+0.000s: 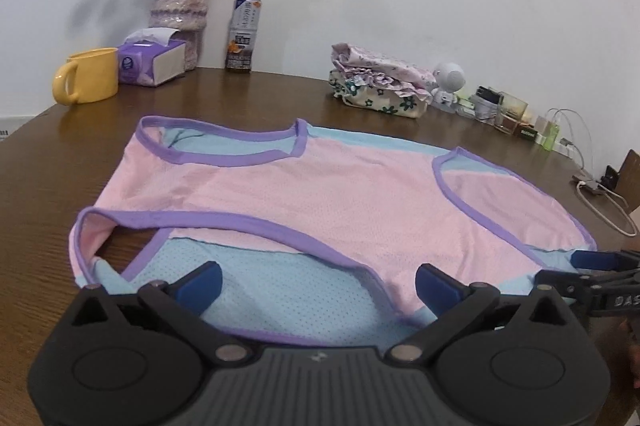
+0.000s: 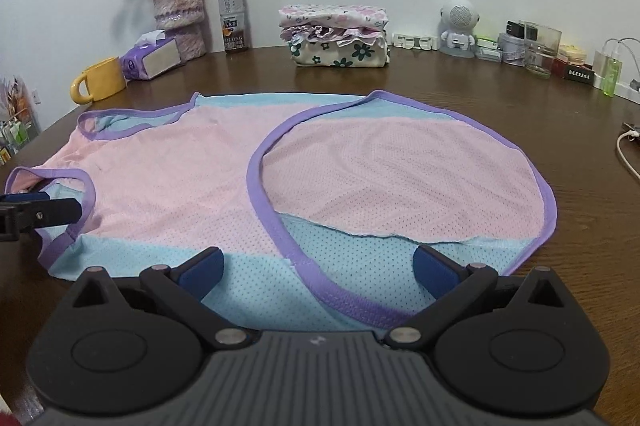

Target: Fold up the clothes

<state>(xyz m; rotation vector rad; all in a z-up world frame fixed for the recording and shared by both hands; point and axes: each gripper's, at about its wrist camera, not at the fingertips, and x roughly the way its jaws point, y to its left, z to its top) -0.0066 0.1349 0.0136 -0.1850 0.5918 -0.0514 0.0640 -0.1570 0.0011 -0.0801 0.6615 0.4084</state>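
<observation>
A sleeveless mesh top (image 1: 320, 194), pink on top and light blue beneath with purple binding, lies spread flat on the brown wooden table (image 1: 48, 166). My left gripper (image 1: 320, 286) stands open over the top's near blue edge by an armhole and grips nothing. In the right wrist view the same top (image 2: 180, 178) shows a rounded pink flap (image 2: 400, 178) lying to the right. My right gripper (image 2: 318, 270) is open above the near blue hem and holds nothing. Each view catches the other gripper's finger at its edge: the right one (image 1: 592, 260), the left one (image 2: 52, 210).
Along the back wall stand a yellow mug (image 2: 100, 80), a purple tissue box (image 2: 152, 60), a vase of roses (image 2: 178, 14), a tea bottle (image 2: 232, 14), a stack of folded floral clothes (image 2: 340, 38), a white figurine (image 2: 458, 26) and small jars (image 2: 540, 46). Cables (image 2: 626, 154) lie far right.
</observation>
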